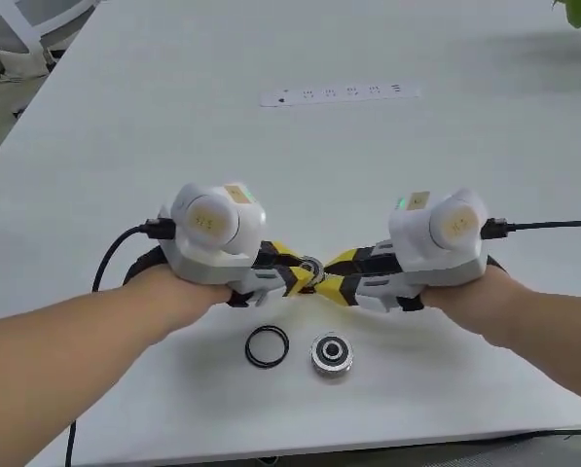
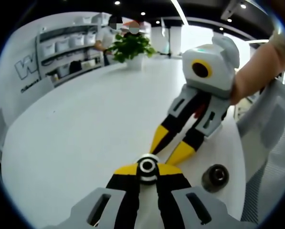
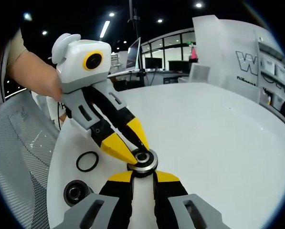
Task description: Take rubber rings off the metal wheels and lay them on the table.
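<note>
Task partly done, judging from the layout. On the table (image 1: 173, 146), near its front edge: a loose rubber ring (image 1: 267, 346) lying flat and, just beside it, a bare wheel (image 1: 331, 353), apparently already stripped. Raised above both, between the two tools: a held wheel (image 1: 309, 269) with a dark band around its rim, so probably with its ring not yet off. Left gripper (image 1: 294, 278): jaws almost together, nipping the rim of the held wheel; impossible to tell whether on rubber alone or on rubber and metal. Right gripper (image 1: 332, 279): jaws pressed onto the held wheel from the opposite side, apparently to steady it. Left to do, by this reading: peeling that ring free and laying it on the table near the first. Compare the views. Head view: the whole arrangement from above, plus a power strip (image 1: 341, 93) far back on the table, well apart from the work. Right gripper view: the broad face of the held wheel (image 3: 142, 162) with its dark outer band, and the left gripper's tips touching that rim. Left gripper view: the held wheel small at the jaw tips, the bare wheel (image 2: 215, 176) on the table to one side, and a potted plant (image 2: 130, 47) in the distance.
</note>
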A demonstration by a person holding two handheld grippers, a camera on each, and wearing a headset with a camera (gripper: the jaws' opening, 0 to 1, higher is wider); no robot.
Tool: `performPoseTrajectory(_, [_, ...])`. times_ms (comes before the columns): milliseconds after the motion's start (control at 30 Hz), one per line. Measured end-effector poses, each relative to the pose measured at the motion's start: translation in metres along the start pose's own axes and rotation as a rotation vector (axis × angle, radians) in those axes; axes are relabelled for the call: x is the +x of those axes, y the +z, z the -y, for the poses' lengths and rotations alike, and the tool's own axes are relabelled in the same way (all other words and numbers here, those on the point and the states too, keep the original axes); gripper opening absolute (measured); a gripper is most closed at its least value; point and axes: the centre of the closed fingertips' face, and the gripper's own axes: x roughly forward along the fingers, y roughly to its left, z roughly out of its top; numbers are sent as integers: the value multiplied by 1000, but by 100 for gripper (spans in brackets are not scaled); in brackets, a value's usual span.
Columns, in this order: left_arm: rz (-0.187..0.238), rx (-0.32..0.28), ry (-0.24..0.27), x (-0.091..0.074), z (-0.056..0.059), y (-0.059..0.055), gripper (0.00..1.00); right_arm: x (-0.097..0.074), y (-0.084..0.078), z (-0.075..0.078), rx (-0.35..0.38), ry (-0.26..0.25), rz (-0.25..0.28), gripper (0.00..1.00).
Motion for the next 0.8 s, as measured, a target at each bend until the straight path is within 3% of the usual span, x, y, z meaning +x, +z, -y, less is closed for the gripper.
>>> performPoseTrajectory(800, [2,-2,1,1,-1,0,13,-1,-3,4,21,-9,-14,2])
